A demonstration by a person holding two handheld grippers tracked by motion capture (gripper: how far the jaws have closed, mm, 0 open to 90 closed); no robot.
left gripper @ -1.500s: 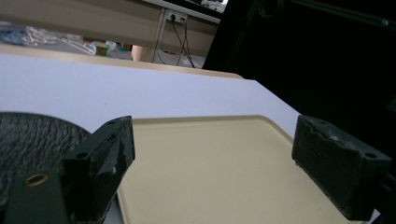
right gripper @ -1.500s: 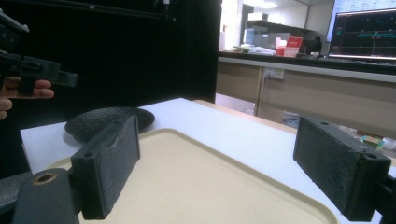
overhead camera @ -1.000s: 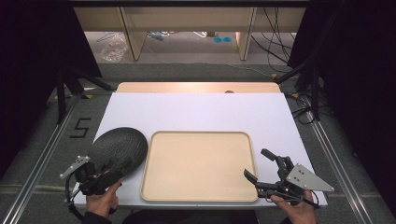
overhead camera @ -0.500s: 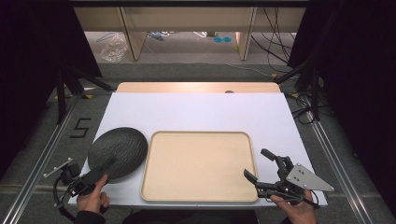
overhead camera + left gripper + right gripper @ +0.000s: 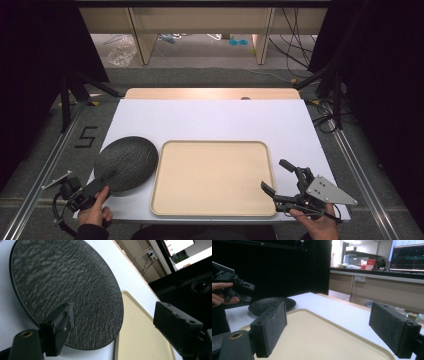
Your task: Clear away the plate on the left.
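A black, rough-textured round plate [image 5: 126, 162] lies flat on the white table, touching the left edge of a shallow beige tray [image 5: 212, 177] with nothing in it. My left gripper [image 5: 102, 180] is at the plate's near-left rim. In the left gripper view it [image 5: 115, 312] is open, its jaws spread wide over the plate [image 5: 65, 282], with the tray [image 5: 140, 340] to the right. My right gripper [image 5: 273, 175] rests open at the tray's near-right corner. The right gripper view shows it [image 5: 329, 315] looking across the tray [image 5: 324, 335] to the plate [image 5: 272, 303] and the left gripper [image 5: 232, 283].
The white table top [image 5: 215, 122] ends in a wooden strip [image 5: 210, 93] at the back. Metal rails [image 5: 45, 165] run along both sides, with a "5" mark [image 5: 86, 136] on the floor at left. Cables [image 5: 325, 120] lie at the right.
My left gripper has drawn back toward the near-left corner, along the plate's rim. The plate, tray and right gripper have stayed in place.
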